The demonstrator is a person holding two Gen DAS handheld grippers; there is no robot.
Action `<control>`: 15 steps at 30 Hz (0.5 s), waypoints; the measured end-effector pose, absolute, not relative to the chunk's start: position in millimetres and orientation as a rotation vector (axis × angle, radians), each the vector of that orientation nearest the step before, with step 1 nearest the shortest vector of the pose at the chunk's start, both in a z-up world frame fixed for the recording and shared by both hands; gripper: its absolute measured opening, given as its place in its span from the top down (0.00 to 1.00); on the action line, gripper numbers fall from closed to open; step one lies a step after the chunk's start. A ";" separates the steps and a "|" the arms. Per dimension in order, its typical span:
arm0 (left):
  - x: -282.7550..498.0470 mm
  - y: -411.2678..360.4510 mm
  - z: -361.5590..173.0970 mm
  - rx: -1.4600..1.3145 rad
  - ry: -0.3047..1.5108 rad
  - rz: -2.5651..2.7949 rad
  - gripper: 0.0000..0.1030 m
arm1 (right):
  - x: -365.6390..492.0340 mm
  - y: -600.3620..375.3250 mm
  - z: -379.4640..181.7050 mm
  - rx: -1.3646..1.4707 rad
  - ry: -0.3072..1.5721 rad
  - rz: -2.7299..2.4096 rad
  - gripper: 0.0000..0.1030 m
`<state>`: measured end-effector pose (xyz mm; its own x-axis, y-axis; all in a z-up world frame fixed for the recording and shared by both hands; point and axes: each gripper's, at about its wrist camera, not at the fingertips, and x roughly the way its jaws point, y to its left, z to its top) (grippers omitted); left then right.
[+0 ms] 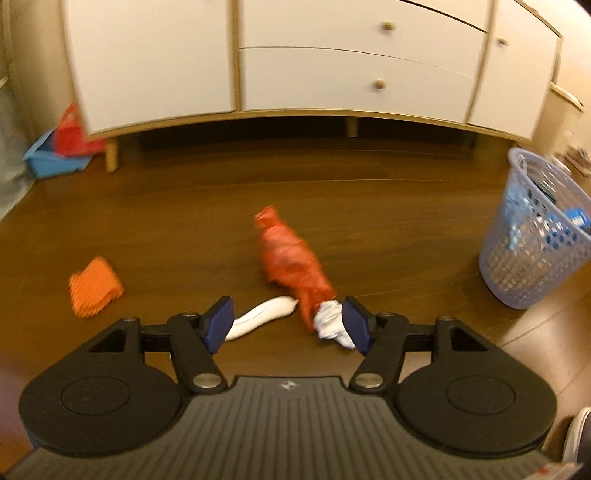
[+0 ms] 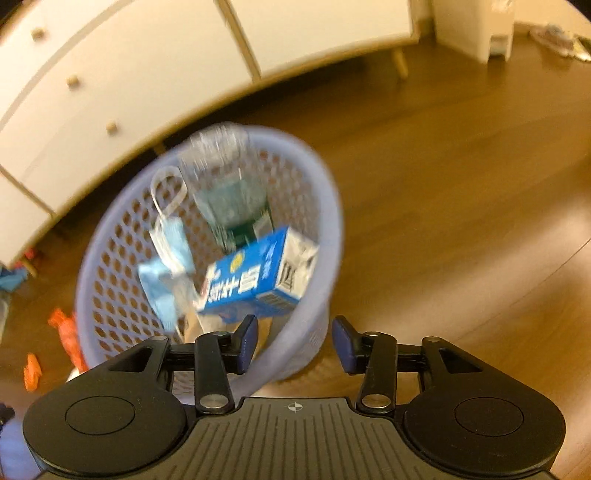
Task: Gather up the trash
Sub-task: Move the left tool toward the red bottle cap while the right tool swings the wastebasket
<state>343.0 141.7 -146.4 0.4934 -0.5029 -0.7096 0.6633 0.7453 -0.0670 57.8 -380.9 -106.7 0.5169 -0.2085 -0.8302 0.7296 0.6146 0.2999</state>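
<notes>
On the brown wooden floor lies a crumpled red plastic bag [image 1: 291, 262] with white crumpled paper [image 1: 330, 325] at its near end and a white twisted piece [image 1: 264, 315] beside it. An orange ribbed piece [image 1: 95, 287] lies to the left. My left gripper [image 1: 289, 325] is open just above and before the white pieces, holding nothing. The lavender mesh basket [image 1: 535, 236] stands at the right. In the right wrist view the basket [image 2: 328, 206] holds a blue and white carton [image 2: 255, 277], a blue face mask [image 2: 166, 266] and clear plastic. My right gripper [image 2: 293, 343] hangs open over the basket's near rim, holding nothing.
A white cabinet [image 1: 306, 62] with wooden legs and round knobs runs along the back. A blue tray with a red bag [image 1: 61, 147] sits at its left end. A white step bin [image 2: 476, 29] stands past the cabinet's right end. Orange scraps [image 2: 62, 332] lie left of the basket.
</notes>
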 end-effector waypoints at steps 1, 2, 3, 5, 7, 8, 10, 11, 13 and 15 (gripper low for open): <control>344.3 146.5 -147.2 0.220 0.788 -0.697 0.41 | 53.1 -377.7 -99.5 0.682 0.818 -0.625 0.59; 344.3 150.7 -147.6 0.216 0.793 -0.680 0.41 | 48.1 -371.5 -89.4 0.641 0.783 -0.622 0.59; 343.6 155.6 -148.1 0.213 0.798 -0.667 0.40 | 47.1 -367.1 -81.0 0.591 0.755 -0.606 0.59; 341.5 164.2 -149.6 0.210 0.808 -0.654 0.38 | 51.4 -349.2 -65.6 0.457 0.715 -0.518 0.58; 338.2 169.1 -150.6 0.220 0.817 -0.652 0.38 | 61.2 -323.6 -56.6 0.321 0.716 -0.405 0.58; 336.4 169.1 -151.4 0.228 0.820 -0.653 0.38 | 71.4 -305.7 -55.4 0.232 0.725 -0.345 0.58; 331.6 171.8 -152.8 0.225 0.827 -0.655 0.38 | 87.9 -279.1 -58.7 0.104 0.758 -0.256 0.58; 330.2 173.4 -153.3 0.219 0.832 -0.656 0.38 | 98.4 -265.5 -63.6 0.036 0.791 -0.211 0.58; 327.6 178.6 -154.2 0.217 0.838 -0.656 0.38 | 114.0 -243.7 -76.8 -0.079 0.836 -0.157 0.58; 326.8 183.4 -155.4 0.216 0.840 -0.653 0.38 | 124.0 -224.6 -92.9 -0.203 0.879 -0.112 0.59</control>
